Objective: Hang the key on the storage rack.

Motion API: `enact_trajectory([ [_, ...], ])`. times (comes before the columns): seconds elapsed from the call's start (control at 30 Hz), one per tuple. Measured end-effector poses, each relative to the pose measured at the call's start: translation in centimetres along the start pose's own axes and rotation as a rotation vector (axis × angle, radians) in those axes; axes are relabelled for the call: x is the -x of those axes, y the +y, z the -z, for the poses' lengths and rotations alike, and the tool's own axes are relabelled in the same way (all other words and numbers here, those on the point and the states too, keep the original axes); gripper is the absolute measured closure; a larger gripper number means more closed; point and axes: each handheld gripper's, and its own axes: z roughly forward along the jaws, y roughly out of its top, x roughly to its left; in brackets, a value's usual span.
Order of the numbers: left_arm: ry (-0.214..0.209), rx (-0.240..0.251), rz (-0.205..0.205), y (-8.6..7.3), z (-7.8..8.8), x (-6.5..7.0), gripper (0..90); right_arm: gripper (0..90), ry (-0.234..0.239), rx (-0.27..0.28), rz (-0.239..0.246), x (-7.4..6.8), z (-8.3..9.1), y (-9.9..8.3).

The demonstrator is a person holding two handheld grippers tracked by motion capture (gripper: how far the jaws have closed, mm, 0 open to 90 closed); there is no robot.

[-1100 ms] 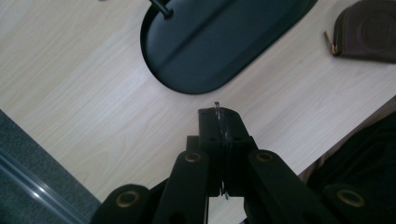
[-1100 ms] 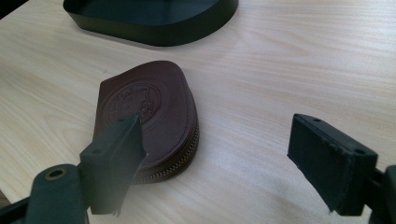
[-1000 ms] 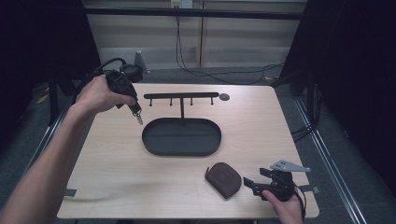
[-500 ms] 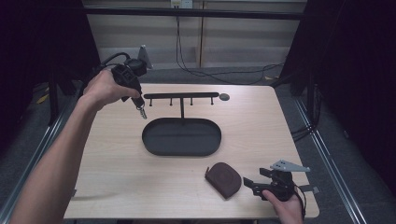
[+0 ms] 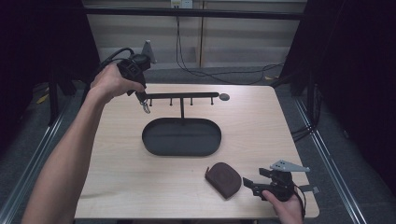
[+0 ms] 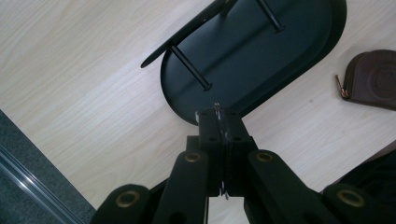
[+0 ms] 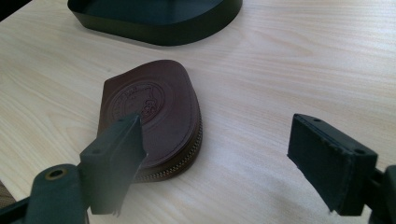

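My left gripper (image 5: 144, 101) hangs at the left end of the black hook bar (image 5: 182, 95), shut on a small metal ring (image 5: 146, 109). In the left gripper view the thin ring (image 6: 218, 122) sticks out between the closed jaws (image 6: 219, 116), just below a hook peg (image 6: 189, 67). The bar stands on a post over a black oval tray (image 5: 154, 140). A brown zipped leather pouch (image 5: 224, 178) lies near the table's front edge. Beside it my right gripper (image 5: 256, 184) stands open, its left jaw over the pouch (image 7: 154, 116) and nothing gripped (image 7: 219, 144).
A small dark disc (image 5: 224, 97) lies on the wooden table just past the bar's right end. Black cables (image 5: 196, 70) run along the floor behind the table. Metal rails (image 5: 28, 168) flank both sides.
My left gripper, with the ring, has moved right and toward the far side, closing on the left end of the hook bar. The right gripper has stayed in place.
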Motion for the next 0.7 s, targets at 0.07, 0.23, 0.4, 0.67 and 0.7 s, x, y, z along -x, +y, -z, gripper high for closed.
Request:
enact_trajectory([
  [0.07, -0.002, -0.006, 0.0, 0.2, -0.2, -0.1, 89.1, 18.0, 0.002, 0.002, 0.002, 0.0, 0.0, 0.0],
  [0.23, 0.004, -0.007, 0.014, 0.8, -0.3, -0.4, 89.1, 17.9, 0.005, -0.002, 0.008, 0.0, 0.0, 0.0],
  [0.4, 0.004, -0.003, 0.014, 1.2, -0.5, -0.1, 89.2, 18.0, 0.007, 0.0, 0.008, -0.1, 0.0, 0.0],
  [0.67, 0.021, 0.019, 0.028, 1.7, -0.9, -0.1, 89.1, 18.0, 0.009, -0.001, 0.008, 0.0, 0.0, 0.0],
  [0.7, 0.022, 0.02, 0.03, 1.7, -0.8, -0.1, 89.1, 18.1, 0.009, 0.0, 0.008, 0.0, 0.0, 0.0],
])
